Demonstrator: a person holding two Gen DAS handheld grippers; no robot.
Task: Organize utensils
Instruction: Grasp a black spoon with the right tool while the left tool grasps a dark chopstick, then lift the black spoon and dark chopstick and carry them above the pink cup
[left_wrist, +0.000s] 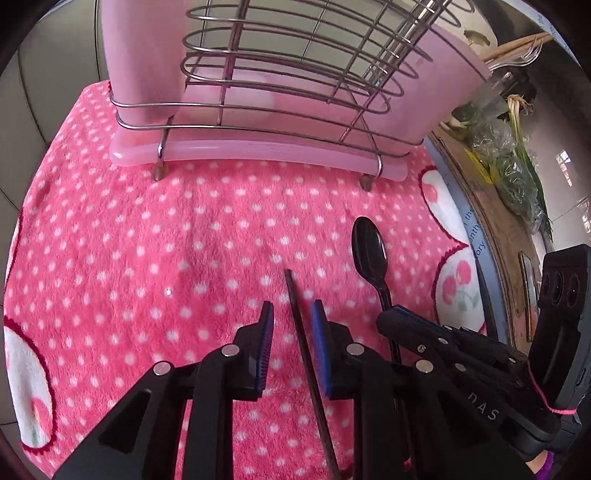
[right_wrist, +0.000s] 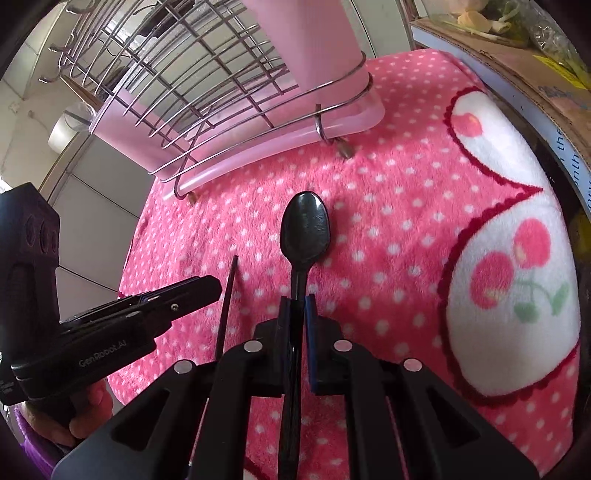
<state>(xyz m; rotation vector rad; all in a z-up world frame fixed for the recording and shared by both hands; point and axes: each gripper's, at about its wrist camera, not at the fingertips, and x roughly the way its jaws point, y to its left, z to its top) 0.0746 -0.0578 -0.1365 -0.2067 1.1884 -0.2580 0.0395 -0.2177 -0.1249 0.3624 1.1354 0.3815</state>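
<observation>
Gripping a black spoon (right_wrist: 304, 230) by its handle: right tool (right_wrist: 297, 301), blue pads (right_wrist: 309, 306) narrowed tight against both sides of the handle. Spoon bowl pointing forward toward the wire utensil rack (right_wrist: 207, 74), lying on or just above the pink polka-dot towel (right_wrist: 388, 192); contact with the towel cannot be told.

Standing partly wide: left tool (left_wrist: 291, 314), with a thin dark chopstick (left_wrist: 295, 295) running between its two blue pads (left_wrist: 318, 325). Chopstick close against the right-hand pad, clear of the left-hand pad; whether it touches the right-hand pad cannot be told. Chopstick tip resting forward of the pads over the towel.

Positioned side by side: both tools, near each other, spoon just right of the chopstick in the left wrist view (left_wrist: 369, 251). Right tool visible at the lower right of that view (left_wrist: 400, 314); left tool visible at the left edge of the right wrist view (right_wrist: 207, 291).

Standing beyond the utensils on the towel: wire rack on a pink plastic drip tray (left_wrist: 258, 155), well apart from the spoon bowl. Lying along the far right edge: cardboard box (right_wrist: 517, 66) with bagged greens (left_wrist: 509, 166).
</observation>
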